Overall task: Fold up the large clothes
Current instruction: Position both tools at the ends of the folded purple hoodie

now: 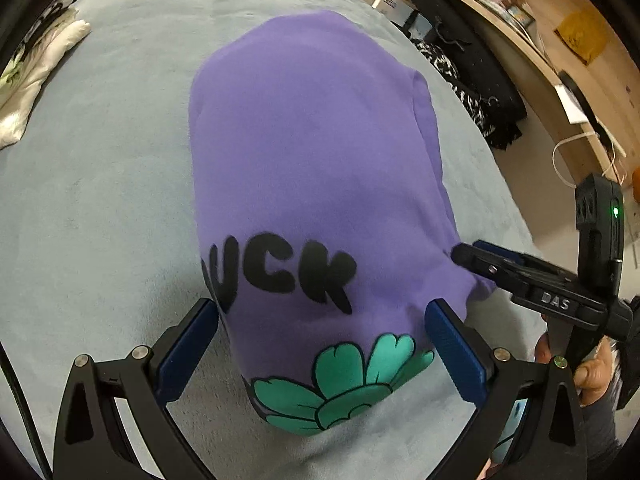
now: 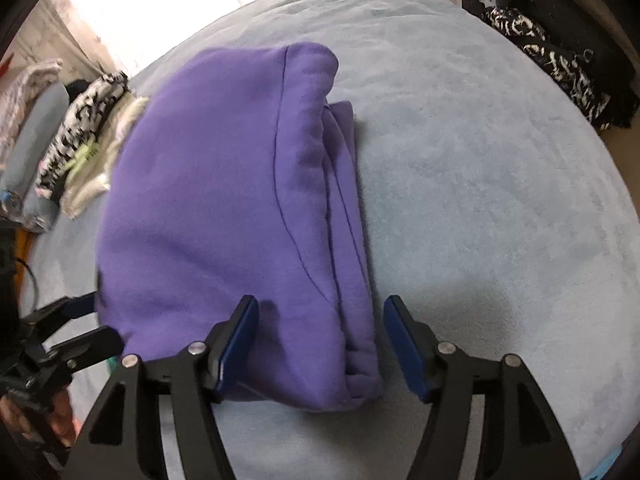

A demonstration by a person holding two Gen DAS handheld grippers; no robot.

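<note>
A purple sweatshirt [image 1: 304, 152] lies folded into a thick bundle on the grey-blue bed cover [image 1: 100, 200], with black lettering and a green flower print at its near end. My left gripper [image 1: 322, 340] hangs open over that near end, one finger at each side of the print. In the right wrist view the sweatshirt [image 2: 216, 208] shows its plain side, with stacked folded edges on the right. My right gripper [image 2: 320, 344] stands open astride that near right corner, its right pad clear of the cloth. The right gripper [image 1: 468, 254] also shows at the bundle's right edge in the left wrist view.
A stack of folded clothes [image 2: 80, 148] sits at the left of the bed, also seen as folded clothes [image 1: 36, 80]. Black and white patterned garments [image 2: 560, 68] lie along the right edge. A wooden desk [image 1: 540, 68] stands beyond. A hand [image 1: 592, 372] holds the right gripper's handle.
</note>
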